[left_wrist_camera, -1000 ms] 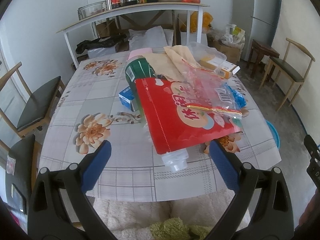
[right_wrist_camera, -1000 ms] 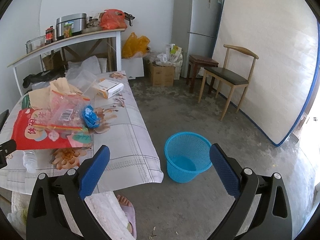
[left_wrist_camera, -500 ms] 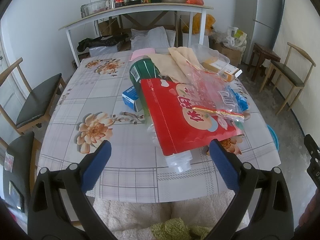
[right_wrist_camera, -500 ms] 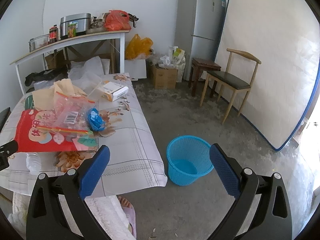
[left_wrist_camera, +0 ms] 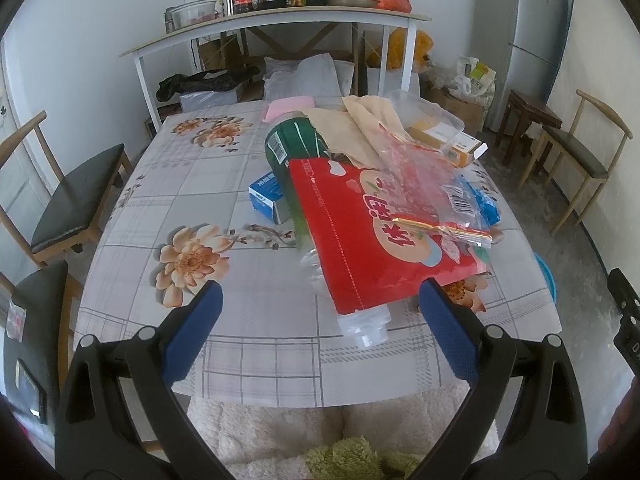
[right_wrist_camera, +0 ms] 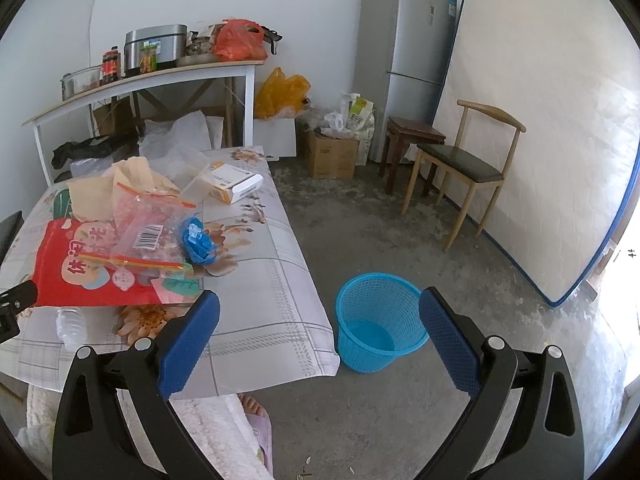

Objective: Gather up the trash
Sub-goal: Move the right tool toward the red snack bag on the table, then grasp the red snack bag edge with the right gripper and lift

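Observation:
A pile of trash lies on the floral-clothed table (left_wrist_camera: 168,200): a red snack bag (left_wrist_camera: 372,240) on top of a clear plastic bottle (left_wrist_camera: 364,326), a clear zip bag (left_wrist_camera: 424,184), a green packet (left_wrist_camera: 292,148), a small blue box (left_wrist_camera: 266,200), tan paper (left_wrist_camera: 360,128), a crumpled blue wrapper (right_wrist_camera: 198,242) and a white-and-yellow carton (right_wrist_camera: 234,182). A blue mesh waste basket (right_wrist_camera: 378,320) stands on the floor right of the table. My left gripper (left_wrist_camera: 320,312) is open and empty above the table's near edge. My right gripper (right_wrist_camera: 320,324) is open and empty, over the gap between table corner and basket.
Wooden chairs stand at the table's left (left_wrist_camera: 76,184) and by the right wall (right_wrist_camera: 464,164). A white shelf table (left_wrist_camera: 272,28) with pots and jars is behind. A fridge (right_wrist_camera: 404,56), a mattress (right_wrist_camera: 552,128), a stool (right_wrist_camera: 412,136) and boxes (right_wrist_camera: 332,156) line the far side.
Both views have drifted slightly, so the table and basket sit a little lower in frame. Both grippers stay open and empty. Nothing on the table has moved.

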